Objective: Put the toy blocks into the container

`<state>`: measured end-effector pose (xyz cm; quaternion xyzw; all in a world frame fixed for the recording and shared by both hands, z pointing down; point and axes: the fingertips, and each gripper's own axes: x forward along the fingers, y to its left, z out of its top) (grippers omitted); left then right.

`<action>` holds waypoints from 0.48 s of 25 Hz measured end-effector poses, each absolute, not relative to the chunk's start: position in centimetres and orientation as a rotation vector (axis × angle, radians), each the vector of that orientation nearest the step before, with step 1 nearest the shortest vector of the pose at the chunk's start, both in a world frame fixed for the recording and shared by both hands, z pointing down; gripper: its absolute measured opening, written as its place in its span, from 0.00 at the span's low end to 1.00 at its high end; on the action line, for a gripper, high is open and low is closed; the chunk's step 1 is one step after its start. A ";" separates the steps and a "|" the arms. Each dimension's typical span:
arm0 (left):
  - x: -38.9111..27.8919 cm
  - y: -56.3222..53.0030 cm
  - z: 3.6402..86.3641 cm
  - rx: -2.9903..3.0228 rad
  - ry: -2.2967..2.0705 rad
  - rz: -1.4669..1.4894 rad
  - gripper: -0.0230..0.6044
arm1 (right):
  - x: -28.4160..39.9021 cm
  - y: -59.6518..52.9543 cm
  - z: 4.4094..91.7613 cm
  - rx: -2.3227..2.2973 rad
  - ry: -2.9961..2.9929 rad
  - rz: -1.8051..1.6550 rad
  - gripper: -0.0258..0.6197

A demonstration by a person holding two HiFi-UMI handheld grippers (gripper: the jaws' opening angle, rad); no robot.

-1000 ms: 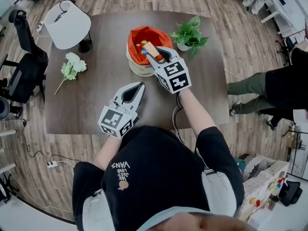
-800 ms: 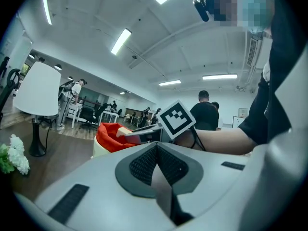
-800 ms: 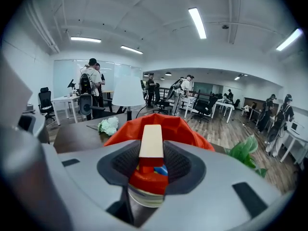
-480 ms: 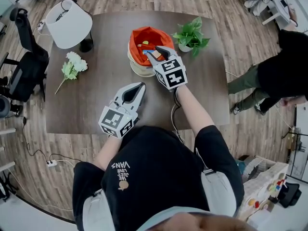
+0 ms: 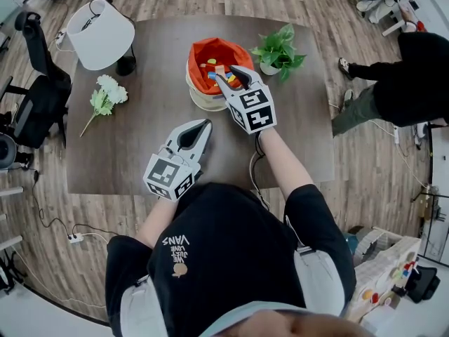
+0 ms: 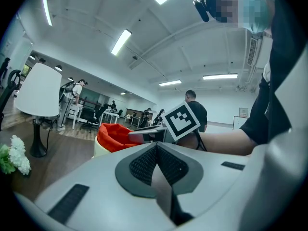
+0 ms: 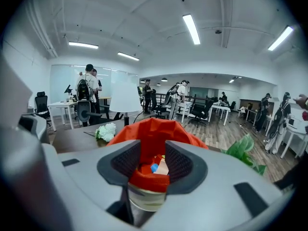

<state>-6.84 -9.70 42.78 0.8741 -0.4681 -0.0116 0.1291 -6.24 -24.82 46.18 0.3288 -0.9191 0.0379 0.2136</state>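
The container (image 5: 208, 50) is a cream tub with an orange lining, at the far middle of the table; it holds several coloured blocks (image 5: 215, 67). My right gripper (image 5: 226, 74) hangs over its near rim, open, nothing between its pads. In the right gripper view, the blocks (image 7: 155, 166), red, blue and tan, show inside the container (image 7: 154, 129) through the gap of the right gripper (image 7: 153, 165). My left gripper (image 5: 206, 123) rests low over the table nearer me, shut and empty. In the left gripper view the left gripper (image 6: 156, 146) faces the container (image 6: 113, 136).
A white lamp (image 5: 98, 34) stands at the table's far left, white flowers (image 5: 105, 95) lie below it, and a potted plant (image 5: 277, 51) sits right of the container. An office chair (image 5: 35, 104) is beside the table's left edge. A person (image 5: 414, 69) stands at the right.
A tan block seen at the right gripper's tips above the container now lies among the blocks inside. The right gripper shifted only slightly. The left gripper stayed still. The bystander moved.
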 end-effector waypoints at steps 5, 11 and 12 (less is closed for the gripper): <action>-6.8 -9.6 42.7 2.545 -1.360 -0.035 0.05 | -5.9 -23.8 44.4 0.951 -2.621 0.048 0.28; -6.6 -9.4 42.5 2.552 -1.356 -0.032 0.05 | -5.3 -22.3 42.1 0.987 -2.688 0.020 0.14; -6.5 -9.3 42.5 2.553 -1.355 -0.032 0.05 | -5.2 -22.1 41.8 0.990 -2.697 0.016 0.12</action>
